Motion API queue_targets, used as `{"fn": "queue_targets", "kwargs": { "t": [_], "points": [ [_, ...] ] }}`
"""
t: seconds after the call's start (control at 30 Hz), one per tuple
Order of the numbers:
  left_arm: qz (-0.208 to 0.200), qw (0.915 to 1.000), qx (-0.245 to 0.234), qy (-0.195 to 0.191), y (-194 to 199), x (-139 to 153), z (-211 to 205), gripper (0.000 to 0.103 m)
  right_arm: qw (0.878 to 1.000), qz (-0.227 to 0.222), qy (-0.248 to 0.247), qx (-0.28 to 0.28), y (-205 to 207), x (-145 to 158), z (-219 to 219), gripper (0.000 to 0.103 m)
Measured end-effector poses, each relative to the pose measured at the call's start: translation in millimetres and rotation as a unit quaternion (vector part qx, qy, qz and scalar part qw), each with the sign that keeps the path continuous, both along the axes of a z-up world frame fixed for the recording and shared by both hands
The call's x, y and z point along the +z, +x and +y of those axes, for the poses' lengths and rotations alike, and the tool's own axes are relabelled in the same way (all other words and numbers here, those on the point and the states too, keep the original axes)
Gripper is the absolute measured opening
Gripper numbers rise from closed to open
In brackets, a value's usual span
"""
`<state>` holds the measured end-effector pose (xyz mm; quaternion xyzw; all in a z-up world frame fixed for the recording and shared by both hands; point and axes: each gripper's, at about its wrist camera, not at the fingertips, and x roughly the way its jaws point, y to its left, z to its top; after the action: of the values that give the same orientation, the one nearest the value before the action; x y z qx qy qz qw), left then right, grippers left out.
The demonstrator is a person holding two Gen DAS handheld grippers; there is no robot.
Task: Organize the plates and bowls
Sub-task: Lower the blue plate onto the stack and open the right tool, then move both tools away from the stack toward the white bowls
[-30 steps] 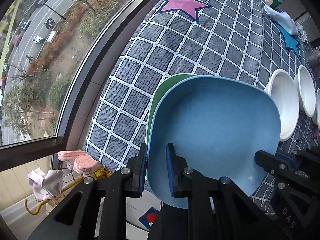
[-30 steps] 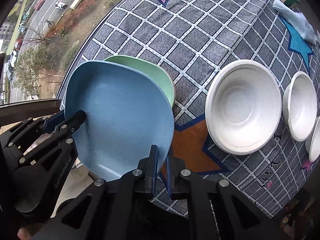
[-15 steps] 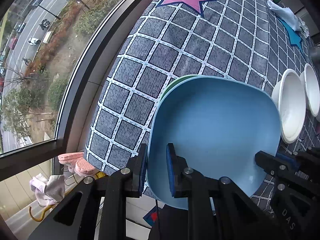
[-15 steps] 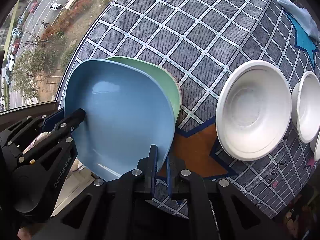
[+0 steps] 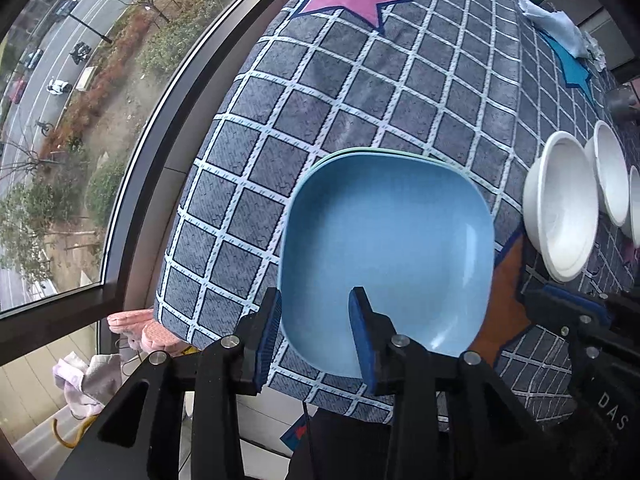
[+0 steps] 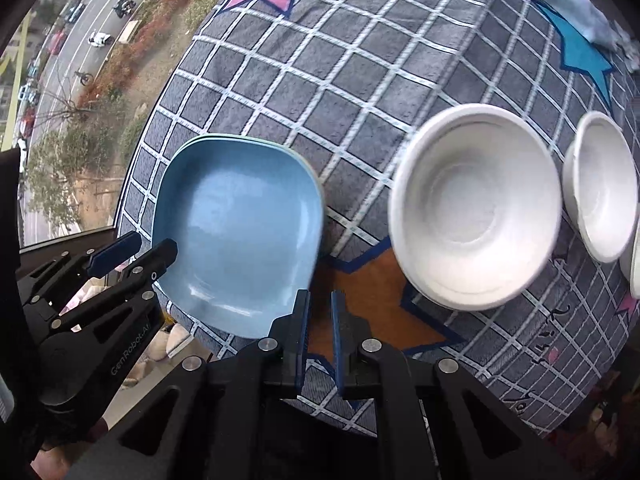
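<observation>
Grid-patterned star cloth (image 5: 400,92) by window (image 5: 80,120), left tool (image 5: 316,332) opening astride blue plate (image 5: 384,240), right tool (image 6: 318,320) pressed together, empty.

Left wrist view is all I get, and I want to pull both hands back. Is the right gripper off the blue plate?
Observer: Yes. In the right wrist view the right gripper is shut, with only a slit between its fingers. The orange star shows through that slit, and the rim of the blue plate lies outside it.
Operator: Is the big bowl clear of the plate?
Observer: Yes. The big bowl sits apart from the plate, with a strip of tablecloth between them.
</observation>
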<state>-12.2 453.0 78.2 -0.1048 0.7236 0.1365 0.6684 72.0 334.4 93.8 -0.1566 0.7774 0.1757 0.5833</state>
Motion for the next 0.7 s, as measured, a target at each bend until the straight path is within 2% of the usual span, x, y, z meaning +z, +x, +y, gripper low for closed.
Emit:
{"fn": "queue_targets", "kwargs": {
  "t": [0.13,0.27,0.37,0.5,0.6,0.7],
  "points": [
    [-0.014,0.9996,-0.025,-0.008,9.9,7.7,-22.7,0.039,0.999,-0.009,0.012,-0.040,7.2,17.6,-29.5,0.010],
    [-0.026,0.9980,-0.054,-0.019,22.0,18.1,-49.0,0.039,0.994,-0.023,0.030,-0.107,23.2,38.9,-72.3,0.010],
    [-0.035,0.9960,-0.078,-0.024,30.3,25.0,-72.3,0.040,0.986,-0.036,0.029,-0.163,34.8,48.5,-110.8,0.011],
    [-0.037,0.9931,-0.104,-0.041,41.3,28.6,-101.9,0.054,0.973,-0.052,0.001,-0.224,45.1,49.1,-168.8,0.011],
    [-0.043,0.9909,-0.121,-0.042,48.1,32.7,-120.1,0.054,0.962,-0.039,-0.002,-0.270,42.4,42.3,-206.9,0.011],
    [-0.042,0.9897,-0.130,-0.043,55.7,35.1,-134.7,0.054,0.952,-0.048,-0.008,-0.303,44.7,43.3,-236.4,0.011]
  ]
}}
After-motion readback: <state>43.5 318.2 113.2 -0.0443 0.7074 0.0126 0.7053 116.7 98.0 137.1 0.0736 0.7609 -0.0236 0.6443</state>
